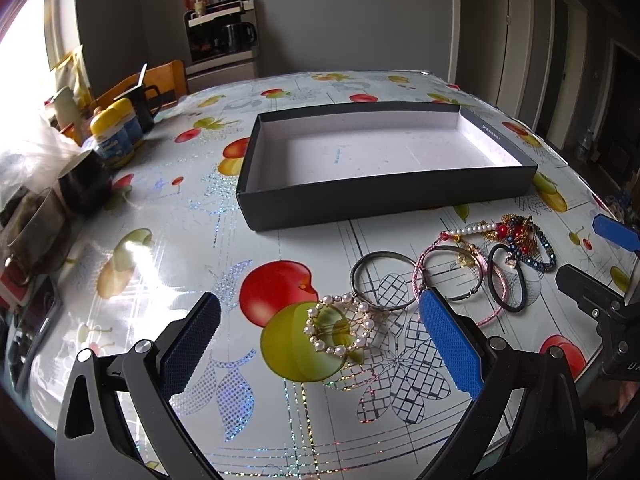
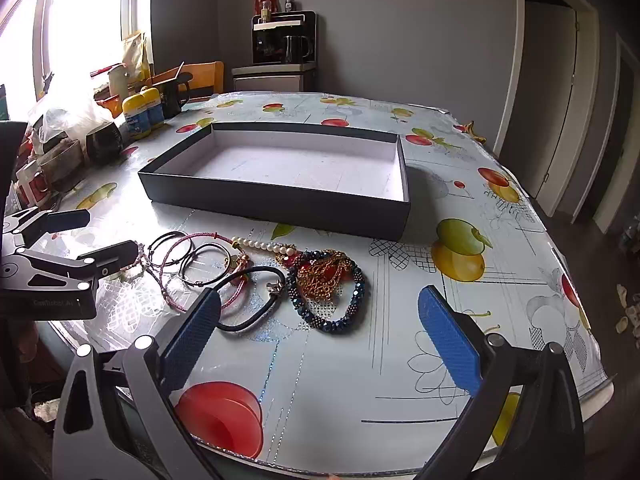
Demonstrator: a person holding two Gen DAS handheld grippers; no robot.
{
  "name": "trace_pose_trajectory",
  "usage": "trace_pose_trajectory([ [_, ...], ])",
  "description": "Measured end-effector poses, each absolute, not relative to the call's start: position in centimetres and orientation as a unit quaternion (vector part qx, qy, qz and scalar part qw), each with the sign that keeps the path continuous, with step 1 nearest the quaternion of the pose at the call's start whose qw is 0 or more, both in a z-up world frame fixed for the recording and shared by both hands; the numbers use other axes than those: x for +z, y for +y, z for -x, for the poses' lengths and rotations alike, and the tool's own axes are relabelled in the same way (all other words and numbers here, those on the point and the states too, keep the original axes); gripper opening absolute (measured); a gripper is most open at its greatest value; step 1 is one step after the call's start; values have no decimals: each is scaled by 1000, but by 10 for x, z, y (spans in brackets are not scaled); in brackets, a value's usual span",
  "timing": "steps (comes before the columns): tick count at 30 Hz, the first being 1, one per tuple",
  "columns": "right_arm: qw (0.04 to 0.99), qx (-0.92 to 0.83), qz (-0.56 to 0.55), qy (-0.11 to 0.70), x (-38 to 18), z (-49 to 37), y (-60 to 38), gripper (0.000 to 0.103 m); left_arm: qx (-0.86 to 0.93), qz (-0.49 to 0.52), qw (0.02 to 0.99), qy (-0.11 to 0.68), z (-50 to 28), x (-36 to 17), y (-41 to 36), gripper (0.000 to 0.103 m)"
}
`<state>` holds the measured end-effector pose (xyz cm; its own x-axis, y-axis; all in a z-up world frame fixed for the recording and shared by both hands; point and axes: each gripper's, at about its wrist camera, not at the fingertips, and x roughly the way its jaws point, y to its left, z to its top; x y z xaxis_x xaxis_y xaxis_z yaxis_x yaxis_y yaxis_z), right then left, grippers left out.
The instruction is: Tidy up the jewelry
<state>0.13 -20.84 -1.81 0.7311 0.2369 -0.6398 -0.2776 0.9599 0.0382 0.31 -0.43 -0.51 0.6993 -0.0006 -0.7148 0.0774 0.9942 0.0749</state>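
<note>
My left tool (image 1: 320, 332) stands apart, straddling the pearl-bead ring bracelet (image 1: 342, 330), which seems hooked to a thin metal bangle (image 1: 384, 280); lifting may drag both. My right tool (image 2: 320, 320), also apart, hovers near the tangled gold chain (image 2: 328, 276). The shallow black cardboard box (image 1: 384, 196) on the surface (image 1: 160, 264) holds nothing.

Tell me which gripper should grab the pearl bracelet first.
Left. The left gripper is open with the pearl bracelet lying right between its fingers. The right gripper faces the dark beaded bracelet instead, further from the pearls. The box is empty.
</note>
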Motion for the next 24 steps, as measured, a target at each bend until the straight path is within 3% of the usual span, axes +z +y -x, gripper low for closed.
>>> trace_pose_trajectory([
  [24,930,138,30,339,-18,-2,-209,97,-24,-48,920,389,-3,-7,-6,101],
])
